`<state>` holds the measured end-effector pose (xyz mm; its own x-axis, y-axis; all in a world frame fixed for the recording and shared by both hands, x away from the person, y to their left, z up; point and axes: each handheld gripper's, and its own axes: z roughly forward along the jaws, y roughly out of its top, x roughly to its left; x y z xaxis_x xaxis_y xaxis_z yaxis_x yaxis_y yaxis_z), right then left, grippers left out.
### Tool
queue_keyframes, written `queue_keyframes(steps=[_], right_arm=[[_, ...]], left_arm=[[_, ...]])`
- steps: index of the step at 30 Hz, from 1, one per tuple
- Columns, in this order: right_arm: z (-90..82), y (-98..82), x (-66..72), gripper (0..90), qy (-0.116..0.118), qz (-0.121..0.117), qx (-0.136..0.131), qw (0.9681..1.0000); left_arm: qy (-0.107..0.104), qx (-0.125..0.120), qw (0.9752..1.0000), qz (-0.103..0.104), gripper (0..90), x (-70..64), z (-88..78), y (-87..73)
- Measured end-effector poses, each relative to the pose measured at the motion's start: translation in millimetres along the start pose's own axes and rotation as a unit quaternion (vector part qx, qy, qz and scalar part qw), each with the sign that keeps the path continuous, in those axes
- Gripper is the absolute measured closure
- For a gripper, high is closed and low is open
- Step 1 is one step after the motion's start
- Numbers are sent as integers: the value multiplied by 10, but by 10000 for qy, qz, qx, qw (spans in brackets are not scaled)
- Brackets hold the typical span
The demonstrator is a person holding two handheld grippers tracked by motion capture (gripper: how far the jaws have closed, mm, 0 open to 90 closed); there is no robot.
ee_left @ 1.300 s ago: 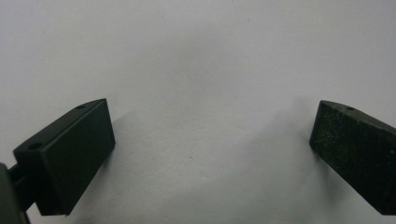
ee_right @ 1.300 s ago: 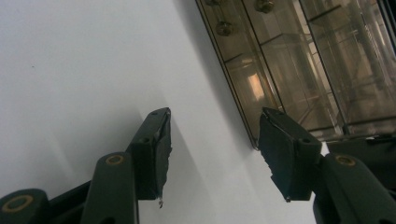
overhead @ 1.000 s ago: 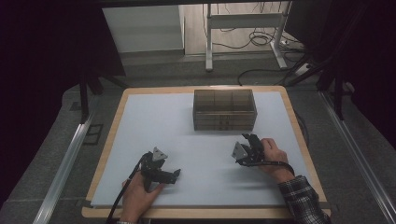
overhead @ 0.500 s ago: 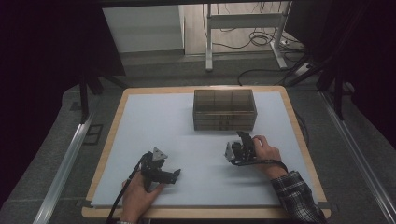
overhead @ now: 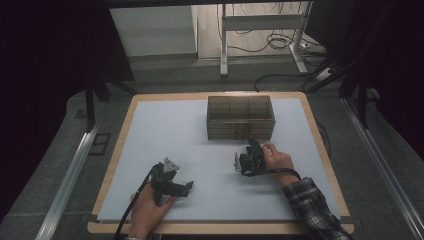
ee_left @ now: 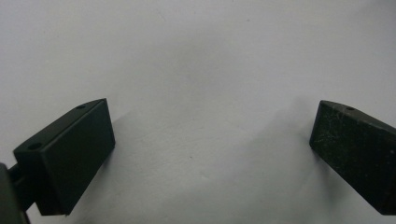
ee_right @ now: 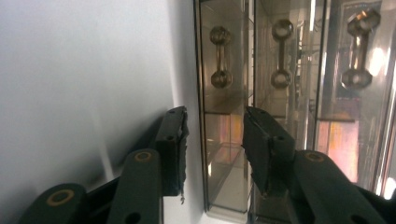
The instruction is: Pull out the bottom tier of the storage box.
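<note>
A smoky see-through drawer cabinet (overhead: 240, 116) stands at the back middle of the white table (overhead: 165, 130). My right gripper (overhead: 253, 146) lies rolled on its side just in front of it, held by a hand in a plaid sleeve. In the right gripper view the jaws (ee_right: 215, 144) stand apart at the cabinet's (ee_right: 280, 116) bottom edge, below dumbbell-shaped drawer handles (ee_right: 220, 56). They have just been closing, and the pads press on nothing. My left gripper (overhead: 173, 185) rests near the front left, wide open (ee_left: 212, 154) over bare white surface.
The table's wooden rim (overhead: 220, 229) runs along the front. Metal rails (overhead: 70, 175) flank the table on the grey floor. A desk frame and cables (overhead: 260, 45) stand beyond the far edge.
The right hand has moved left and a little down, closer to the cabinet's front. The left gripper has stayed where it was.
</note>
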<state>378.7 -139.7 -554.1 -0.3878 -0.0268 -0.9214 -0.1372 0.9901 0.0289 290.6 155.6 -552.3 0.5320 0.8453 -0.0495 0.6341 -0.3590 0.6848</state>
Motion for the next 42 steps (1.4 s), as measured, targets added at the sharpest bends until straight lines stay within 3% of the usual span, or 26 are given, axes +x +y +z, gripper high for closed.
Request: queue_keyframes(steps=[1, 2, 3, 6, 7, 8, 15, 20, 21, 22, 23, 24, 25, 27, 31, 39, 40, 41, 42], right_arm=[[8, 15, 1, 611, -13, -67, 40, 10000], [37, 21, -9, 623, 223, -78, -33, 9997], [51, 50, 6, 637, -62, -160, 46, 9998], [75, 75, 4, 653, -93, -201, 69, 9997], [91, 78, 18, 663, -210, -164, 0, 9996], [96, 97, 4, 674, -128, -228, 54, 9996], [171, 155, 17, 742, -266, -301, 20, 9992], [224, 173, 6, 758, -206, -337, 43, 9992], [243, 175, -4, 761, 38, -330, 7, 9994], [242, 183, 20, 775, -233, -393, 49, 9989], [250, 185, 27, 779, -219, -426, 28, 9988], [262, 187, 25, 780, -27, -425, 4, 9991], [255, 192, 44, 782, -278, -497, 29, 9984], [253, 195, 62, 794, -425, -535, 43, 9977], [229, 198, 54, 800, -310, -522, 61, 9981], [171, 187, 77, 799, -409, -493, -8, 9979], [166, 184, 58, 799, -36, -470, -48, 9989], [138, 186, 75, 799, -268, -490, -4, 9984], [122, 183, 82, 798, -303, -478, -22, 9984]], left_arm=[[0, 2, 10000, 1, 0, 0, 0, 0], [0, 0, 10000, 0, 0, 0, 0, 0], [0, 0, 10000, 0, 0, 0, 0, 0], [0, 0, 10000, 0, 0, 0, 0, 0], [0, 0, 10000, -2, 0, 0, 0, 0], [-1, 0, 10000, -2, 0, 0, 0, 0], [0, -2, 10000, -2, 0, 0, 0, 0], [-1, -2, 10000, -2, 0, 0, 0, 0], [-1, -2, 10000, -4, 0, -1, 0, 0], [-1, -3, 10000, -4, 0, -1, 0, 0], [0, -3, 10000, -4, 0, 0, 0, 0], [-2, -3, 10000, -4, 0, 0, 0, -1], [-1, -4, 10000, -6, 0, -1, 0, 0], [-1, -3, 10000, -4, 0, -1, 0, 0], [-1, -2, 10000, -4, 0, -1, 0, -1], [-2, -2, 10000, -2, 0, 0, 0, -1], [-1, -1, 10000, -1, 0, 0, 0, -1], [-1, -1, 10000, 0, 0, 0, 0, -1], [-1, -1, 10000, 0, 0, 0, 0, -1]])
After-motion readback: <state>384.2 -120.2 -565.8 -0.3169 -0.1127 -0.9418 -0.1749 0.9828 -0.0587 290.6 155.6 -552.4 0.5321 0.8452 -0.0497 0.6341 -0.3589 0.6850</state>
